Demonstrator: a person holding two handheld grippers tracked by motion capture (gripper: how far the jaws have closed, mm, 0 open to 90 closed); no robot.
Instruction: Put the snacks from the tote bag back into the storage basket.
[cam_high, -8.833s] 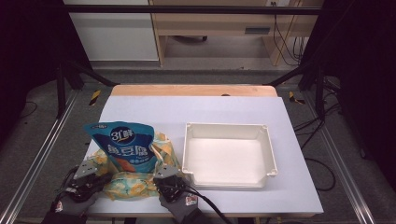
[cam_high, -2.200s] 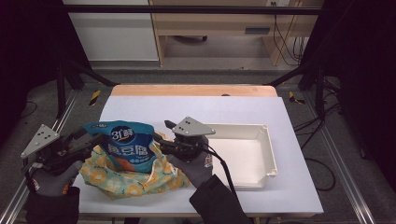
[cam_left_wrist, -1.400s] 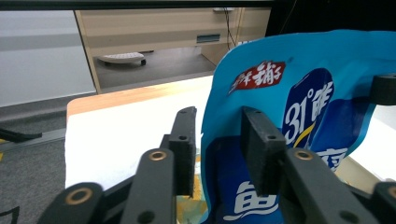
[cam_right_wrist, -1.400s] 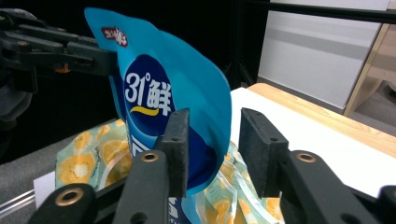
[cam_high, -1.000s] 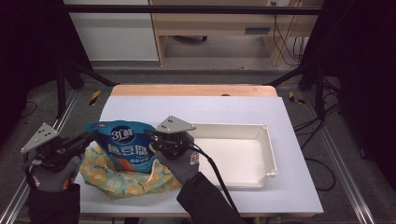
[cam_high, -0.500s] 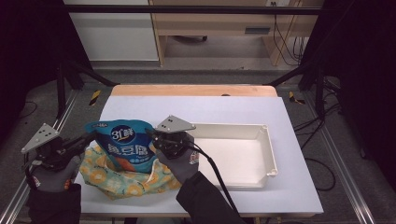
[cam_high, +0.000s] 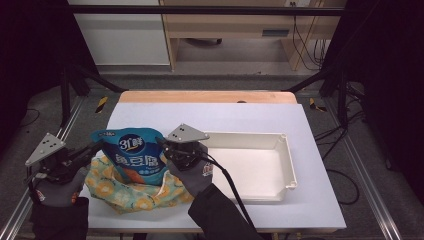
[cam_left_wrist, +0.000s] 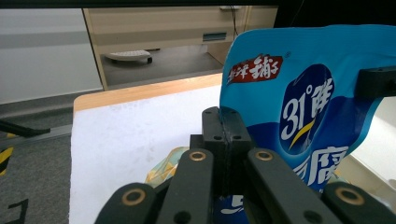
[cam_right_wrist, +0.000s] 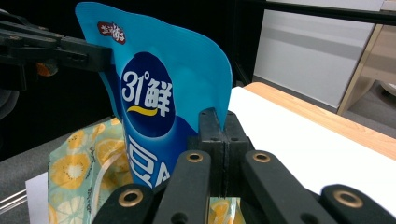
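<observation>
A blue snack pouch stands upright, its lower part sunk in a yellow lemon-print bag on the white table. My left gripper is shut on the pouch's left edge, and the left gripper view has the closed jaws pinching the pouch. From the other side my right gripper is shut on the right edge; the right gripper view shows its jaws pressed together on the pouch, with the yellow bag below.
A white rectangular tray lies on the table just right of the right gripper. The table's far half is bare white, ending in a wooden strip. Metal rails run along both table sides, and cupboards stand beyond.
In the oldest frame the pouch lay flat on the yellow bag with both grippers low at the table's front edge. Now it stands between them. Over the last second nothing has visibly moved.
</observation>
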